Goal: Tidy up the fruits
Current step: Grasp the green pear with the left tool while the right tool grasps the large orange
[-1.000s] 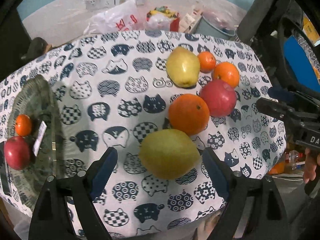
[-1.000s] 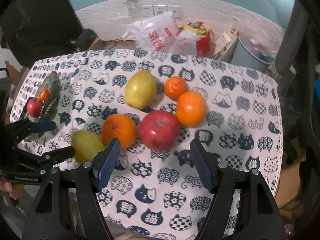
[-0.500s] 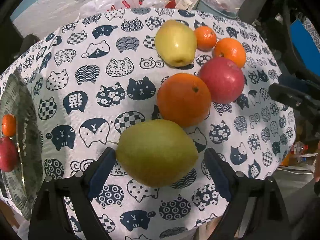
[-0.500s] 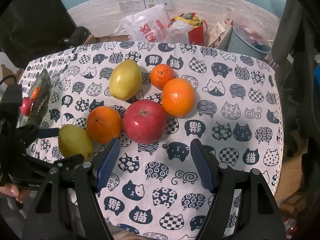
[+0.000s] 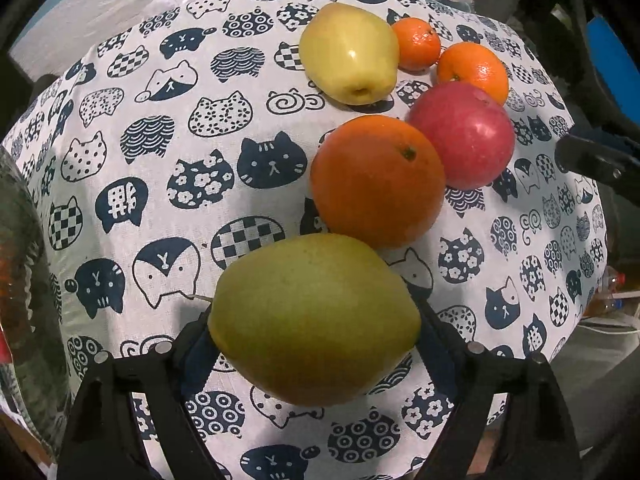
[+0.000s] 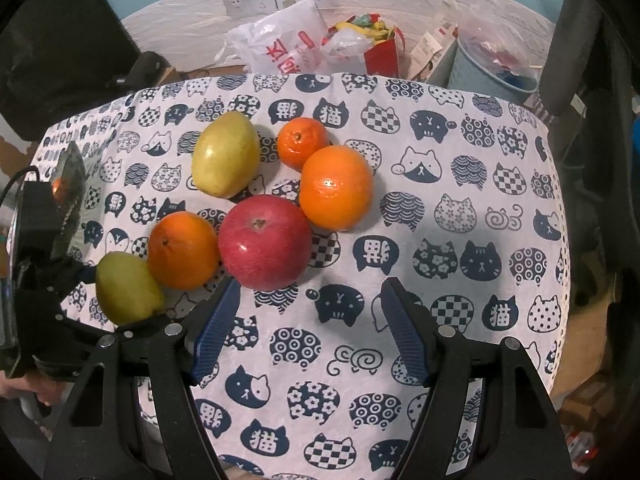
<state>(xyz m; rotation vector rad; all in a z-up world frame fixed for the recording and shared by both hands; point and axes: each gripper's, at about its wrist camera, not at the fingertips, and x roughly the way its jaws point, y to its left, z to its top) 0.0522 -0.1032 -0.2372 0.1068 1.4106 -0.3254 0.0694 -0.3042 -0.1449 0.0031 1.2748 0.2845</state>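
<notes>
In the left wrist view the left gripper has its fingers on either side of the green pear at lower centre; both pads look to be touching its flanks, though whether they are squeezing yet I cannot tell for sure. The pear nearly touches the orange just above it, so I judge the good way is to close gently on the widest part, lift straight up before swinging left, and keep the grip light, since a pear skin bruises and a rounded fruit can squirt out of flat pads. Further up sit a red apple, a yellow pear and two smaller citrus, all loose on the cat-print cloth. At the left edge a glass plate shows, with a blurred orange thing and something red on it. In the right wrist view the right gripper holds its fingers spread wide with nothing between them, low in the frame just below the apple. The green pear is at lower left within the left gripper. The plate appears at far left, edge-on, with a small orange fruit on it; the rest of its contents are hidden.
</notes>
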